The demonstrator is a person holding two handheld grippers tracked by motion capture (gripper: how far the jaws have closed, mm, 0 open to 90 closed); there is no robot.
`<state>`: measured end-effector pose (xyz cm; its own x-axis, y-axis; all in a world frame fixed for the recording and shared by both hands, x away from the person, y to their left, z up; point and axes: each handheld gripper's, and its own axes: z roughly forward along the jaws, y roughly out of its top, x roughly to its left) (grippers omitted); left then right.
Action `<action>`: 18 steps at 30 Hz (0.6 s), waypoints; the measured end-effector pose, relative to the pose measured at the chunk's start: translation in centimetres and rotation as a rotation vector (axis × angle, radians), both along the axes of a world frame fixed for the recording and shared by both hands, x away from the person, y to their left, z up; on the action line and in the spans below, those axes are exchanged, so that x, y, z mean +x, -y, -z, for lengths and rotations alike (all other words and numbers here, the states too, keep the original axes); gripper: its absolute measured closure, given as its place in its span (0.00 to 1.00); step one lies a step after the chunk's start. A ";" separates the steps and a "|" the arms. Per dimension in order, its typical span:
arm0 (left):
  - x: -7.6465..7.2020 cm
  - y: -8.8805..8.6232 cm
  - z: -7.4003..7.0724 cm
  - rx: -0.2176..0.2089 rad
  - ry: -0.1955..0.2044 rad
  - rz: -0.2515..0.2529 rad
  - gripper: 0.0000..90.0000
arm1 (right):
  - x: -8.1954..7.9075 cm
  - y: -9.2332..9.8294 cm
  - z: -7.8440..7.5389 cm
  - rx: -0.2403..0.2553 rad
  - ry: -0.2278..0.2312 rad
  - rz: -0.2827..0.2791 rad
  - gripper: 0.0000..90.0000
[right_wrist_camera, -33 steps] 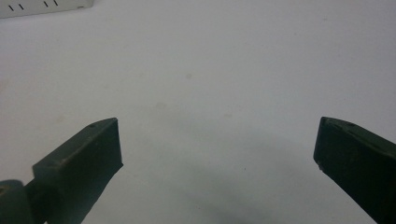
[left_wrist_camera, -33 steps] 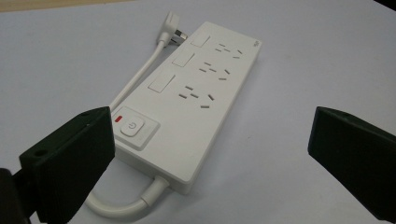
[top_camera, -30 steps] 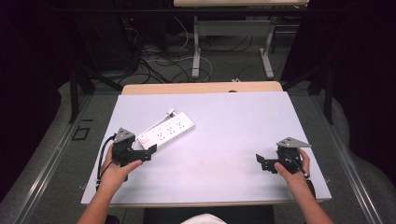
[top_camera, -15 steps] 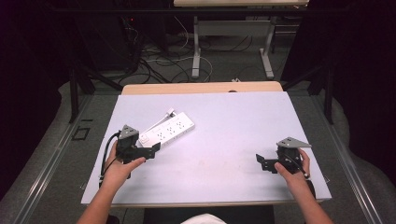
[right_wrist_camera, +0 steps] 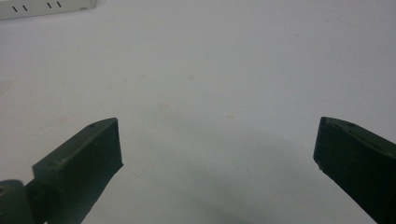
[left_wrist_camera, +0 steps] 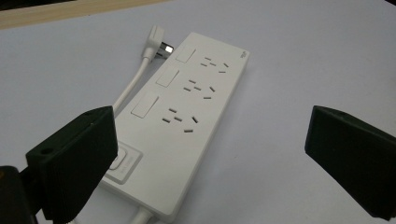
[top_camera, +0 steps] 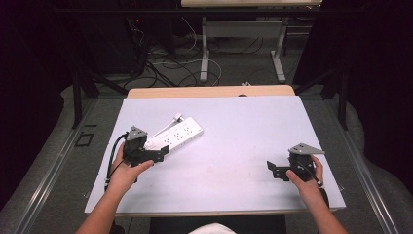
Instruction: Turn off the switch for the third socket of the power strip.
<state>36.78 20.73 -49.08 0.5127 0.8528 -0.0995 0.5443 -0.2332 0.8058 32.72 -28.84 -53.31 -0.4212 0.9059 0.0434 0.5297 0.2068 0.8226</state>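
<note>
A white power strip (top_camera: 176,136) lies on the left of a pale table (top_camera: 243,126), its cord and plug (left_wrist_camera: 156,42) beside it. The left gripper (top_camera: 157,152), jaws wide apart and empty, hovers at its near end. The right gripper (top_camera: 273,170) rests well apart, wide open, empty.

A pale lavender-white table (top_camera: 234,131) carries a white power strip (top_camera: 178,136) lying flat at about ten o'clock, its white cord and plug (left_wrist_camera: 156,42) alongside.
</note>
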 end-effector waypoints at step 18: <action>1.2 0.0 -1.5 0.013 -0.005 -0.004 0.04 | 0.0 -0.1 0.1 -0.002 -0.001 -0.001 0.01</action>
